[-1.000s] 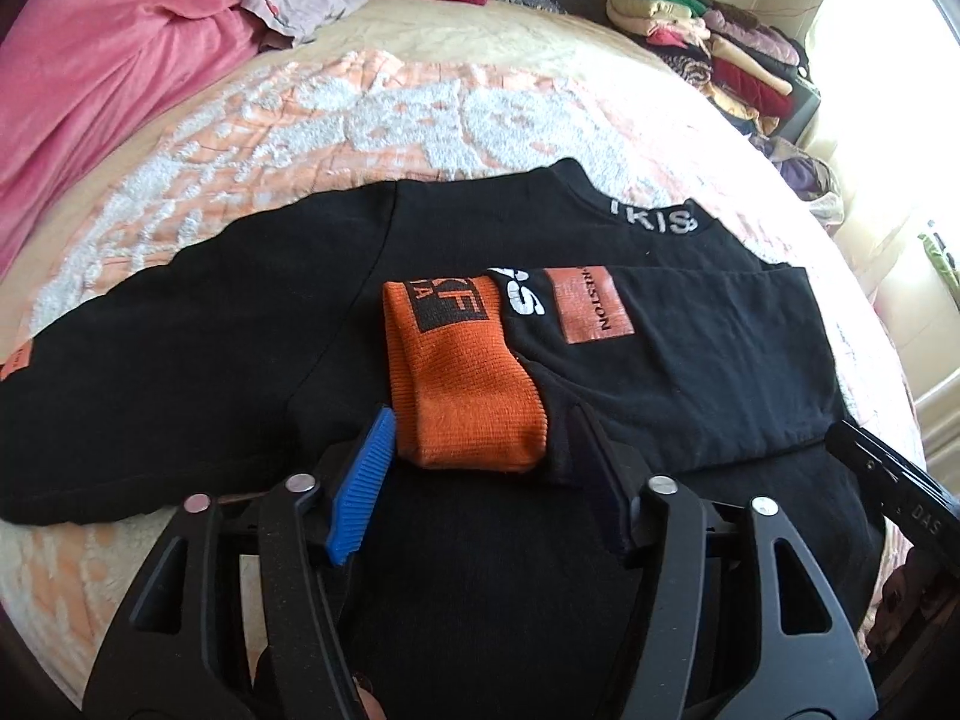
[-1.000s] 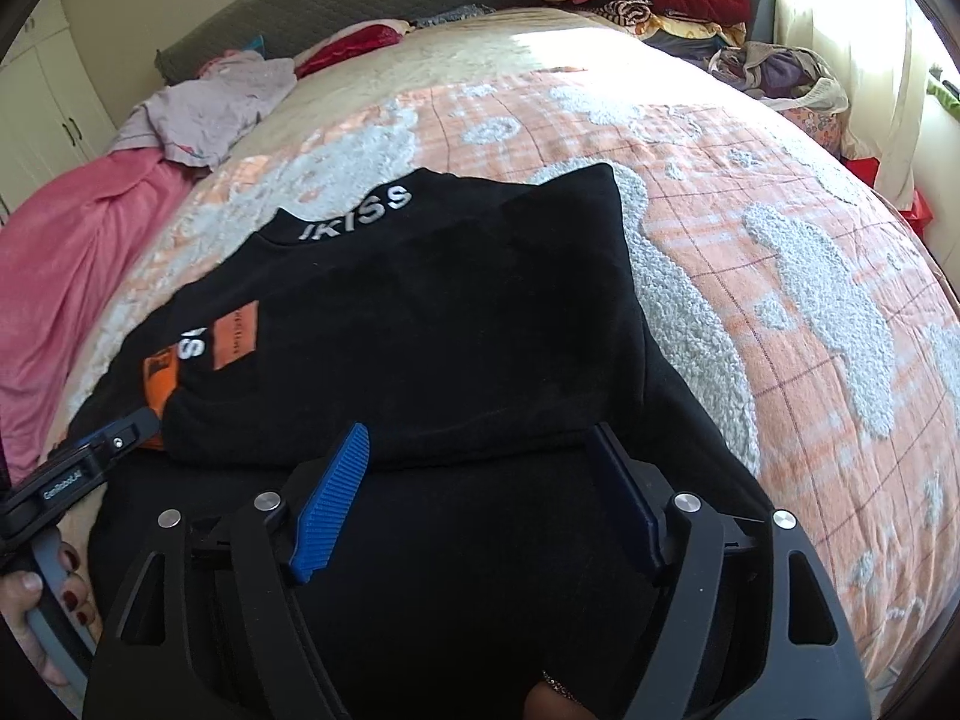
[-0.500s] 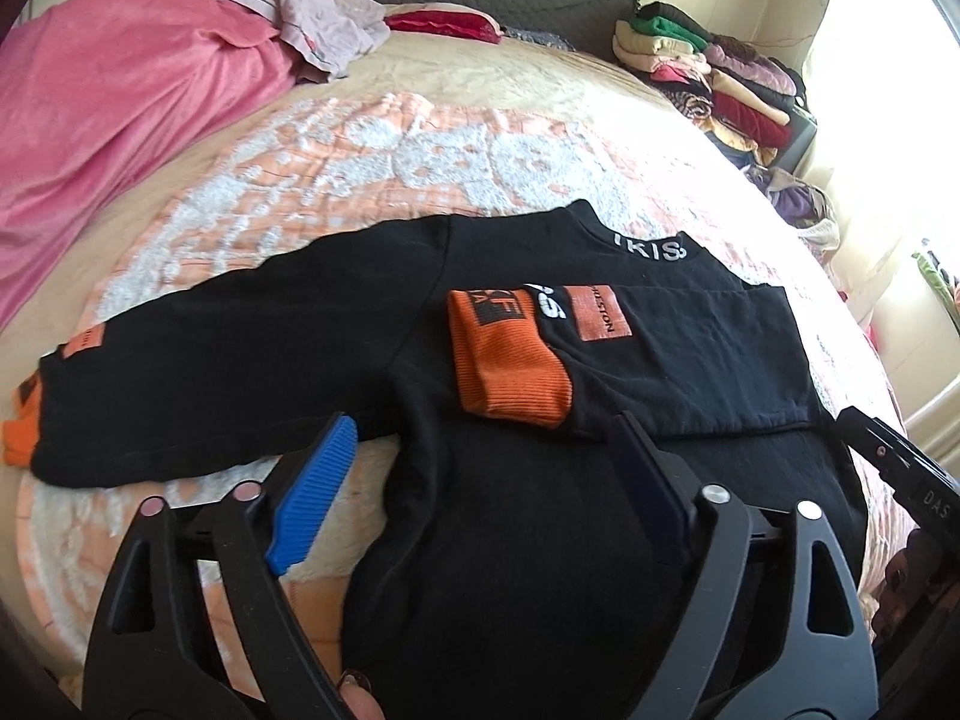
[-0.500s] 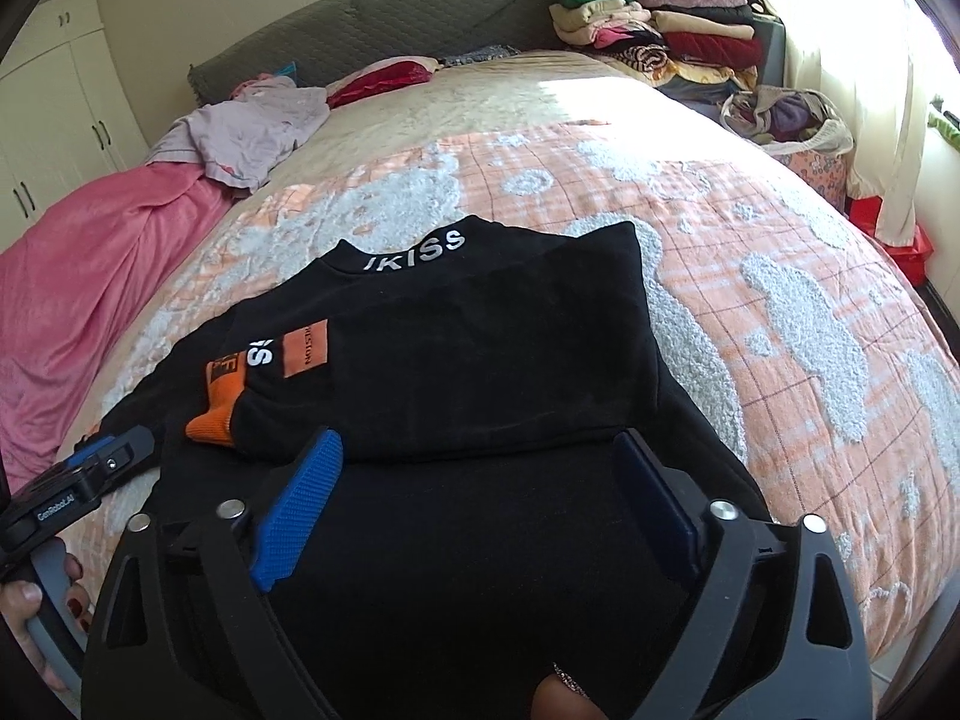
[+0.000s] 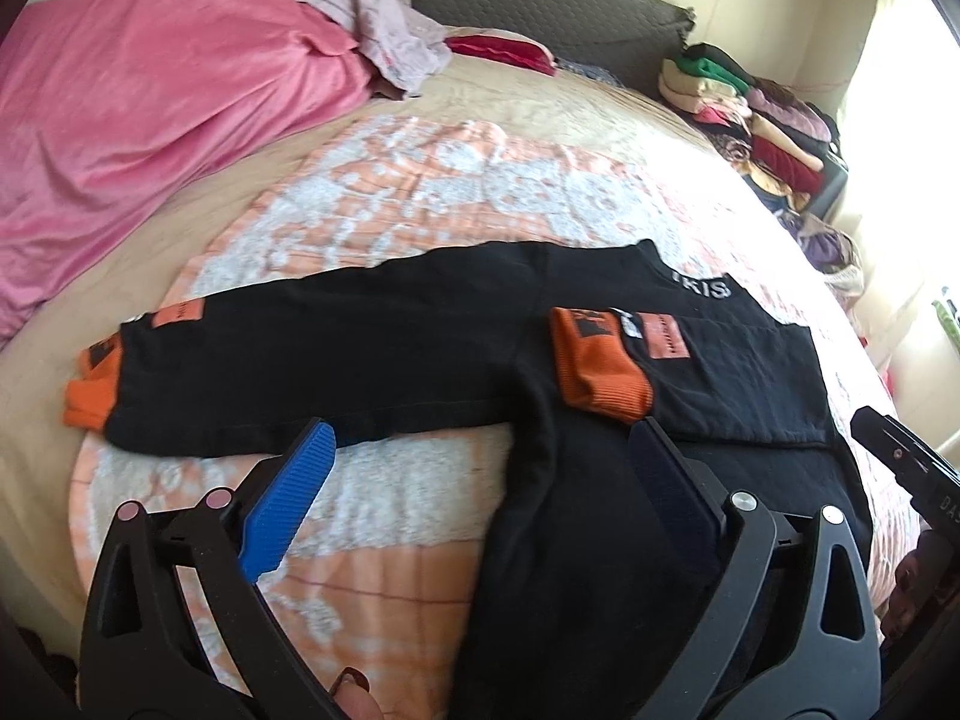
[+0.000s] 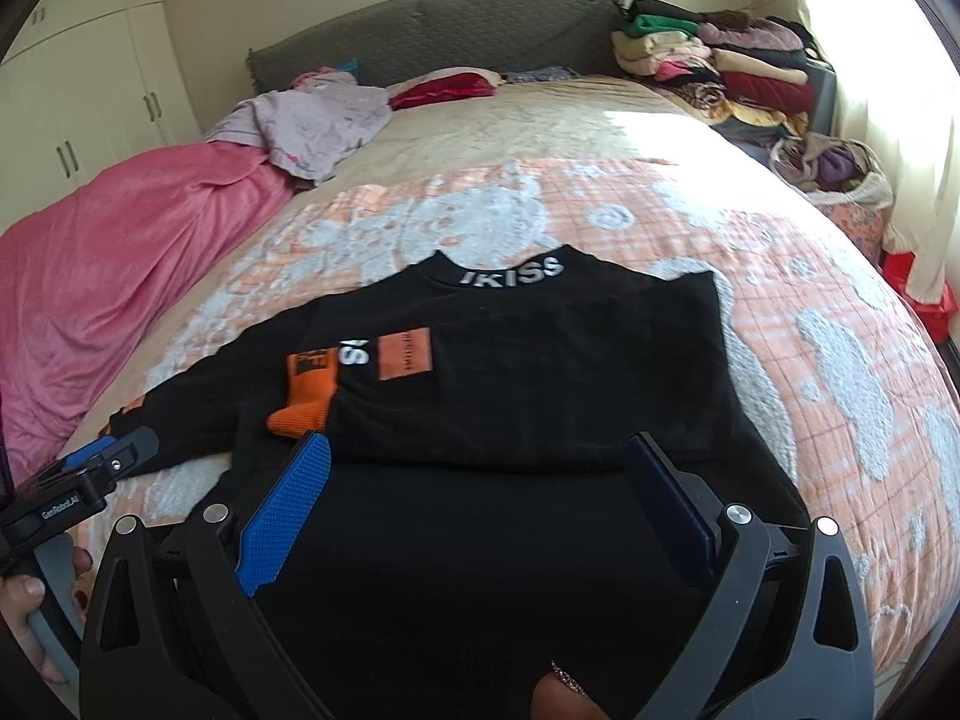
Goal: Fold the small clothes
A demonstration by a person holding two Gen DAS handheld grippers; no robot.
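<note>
Leftmost on the bed (image 6: 528, 120) lies one pink blanket (image 5: 138, 96), bunched along the edge, with one pale lilac garment (image 5: 390, 42) heaped at its far end and one red cushion (image 5: 504, 51) beside that against the grey headboard (image 6: 432, 30). Nearer, on the orange-and-white patterned bedspread (image 5: 420, 180), rests the single black sweater (image 5: 372, 354), spread flat with its collar lettering turned toward the headboard. It has two sleeves: one stretches out flat to the left, ending in an orange cuff (image 5: 90, 390), while the other is folded across the chest so its orange cuff (image 5: 600, 366) sits on the body of the sweater. Two orange patches show, one near each cuff.

Hanging over the sweater's lower half are both tools. The left gripper (image 5: 480, 450) has its jaws opening, with bedspread and sweater hem below them and nothing pinched. The right gripper (image 6: 480, 462) has its fingers spread wide above the black fabric, gripping nothing. A hand (image 6: 24, 618) shows at the left edge of the right view.

Far right, one stack of folded clothes (image 6: 714, 66) stands by the headboard corner, and one bag of clothing (image 6: 834, 168) sits beside the bed.
</note>
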